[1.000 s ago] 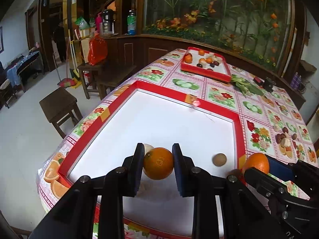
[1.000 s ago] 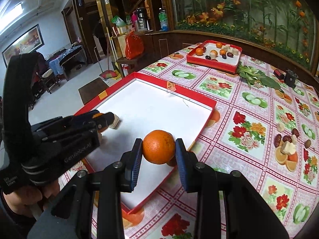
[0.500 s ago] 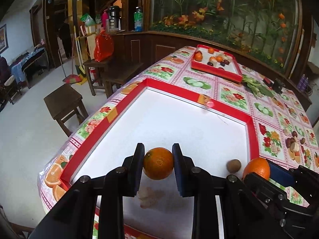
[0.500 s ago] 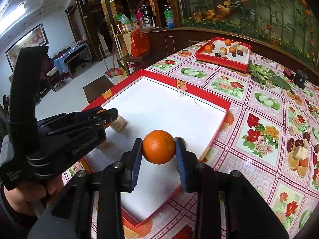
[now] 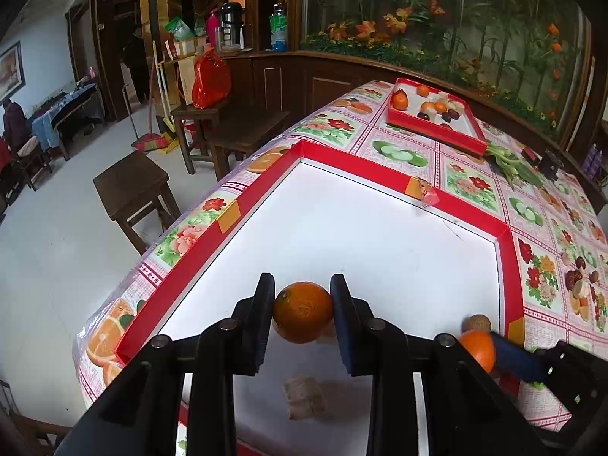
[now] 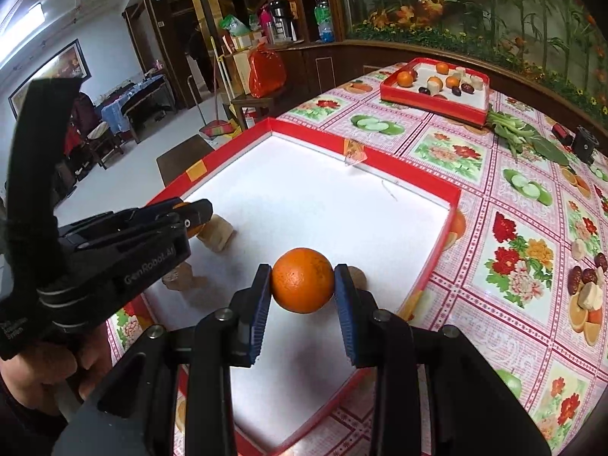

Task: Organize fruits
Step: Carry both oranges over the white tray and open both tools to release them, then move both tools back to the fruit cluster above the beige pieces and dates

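Orange and round, one fruit sits pinched in each pair of tongs: the left tongs (image 5: 303, 313) clamp an orange (image 5: 303, 311) over the near part of the big red-rimmed white tray (image 5: 262, 186), and the right tongs (image 6: 303, 292) clamp a second orange (image 6: 303, 280) above the same tray's near right side.

The risk, as I judge it, is rolling. The tray floor is flat and smooth, so an orange released from any height could run off toward the rim or knock into its neighbours. The two tools also work close together, and a careless swing could bump one against the other.

Below the left tongs lie pale tan chunks (image 5: 304, 397), and a small brown round fruit (image 5: 476, 322) rests by the right rim, near the second orange; these crowd the near end, while the far half of the tray is bare. Well apart on the flowered table (image 5: 471, 182) stands a smaller red tray (image 5: 437, 129) of mixed fruit, with green leaves (image 5: 513, 163) just beside it.
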A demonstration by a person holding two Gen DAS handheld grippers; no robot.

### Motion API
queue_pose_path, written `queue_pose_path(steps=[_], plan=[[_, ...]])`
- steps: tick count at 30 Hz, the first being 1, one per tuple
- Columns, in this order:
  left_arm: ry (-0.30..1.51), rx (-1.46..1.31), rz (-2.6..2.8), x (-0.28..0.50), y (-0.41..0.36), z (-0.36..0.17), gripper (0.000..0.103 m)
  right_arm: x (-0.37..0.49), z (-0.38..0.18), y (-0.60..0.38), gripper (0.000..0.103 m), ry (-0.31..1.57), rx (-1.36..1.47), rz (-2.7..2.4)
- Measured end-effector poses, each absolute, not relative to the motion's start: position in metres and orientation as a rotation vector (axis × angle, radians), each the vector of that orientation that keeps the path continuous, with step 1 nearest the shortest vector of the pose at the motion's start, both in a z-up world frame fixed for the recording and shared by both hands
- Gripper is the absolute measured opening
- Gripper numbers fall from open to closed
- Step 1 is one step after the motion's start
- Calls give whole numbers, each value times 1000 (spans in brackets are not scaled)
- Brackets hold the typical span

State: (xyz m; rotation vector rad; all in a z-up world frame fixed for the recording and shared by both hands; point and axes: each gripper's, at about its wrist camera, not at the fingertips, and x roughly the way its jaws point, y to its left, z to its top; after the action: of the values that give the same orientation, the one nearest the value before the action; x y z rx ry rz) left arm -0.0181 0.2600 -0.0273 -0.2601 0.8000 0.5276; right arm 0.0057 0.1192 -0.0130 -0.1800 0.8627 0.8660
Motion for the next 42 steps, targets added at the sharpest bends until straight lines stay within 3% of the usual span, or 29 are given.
queue_pose_path(steps=[2,4,5,9,11,15,19,25,30,42], plan=[[810,-257,536,-17,260,-28,39,7,-18,123,36,876,-188,870],[818,-254,550,-18,259,-27,75,6,-22,126,36,887,-201,877],[815,-246,565,-19,258,-26,80,5,-24,128,36,890,-211,878],[815,-217,596,-20,253,-21,81,1,-26,129,40,889,-232,881],[804,-219,600,-21,249,-16,81,-1,-22,123,51,878,-224,885],[708,-217,598,-27,228,2,81,-3,-10,100,64,848,-191,878],[639,-191,448,-22,177,13,81,-7,7,60,64,780,-148,862],[716,-77,155,14,71,-7,81,15,10,-57,64,695,-116,630],[751,-9,74,42,28,-21,81,66,-22,-125,64,809,-135,393],[803,-42,69,66,18,-36,81,145,-57,-100,63,897,-214,357]])
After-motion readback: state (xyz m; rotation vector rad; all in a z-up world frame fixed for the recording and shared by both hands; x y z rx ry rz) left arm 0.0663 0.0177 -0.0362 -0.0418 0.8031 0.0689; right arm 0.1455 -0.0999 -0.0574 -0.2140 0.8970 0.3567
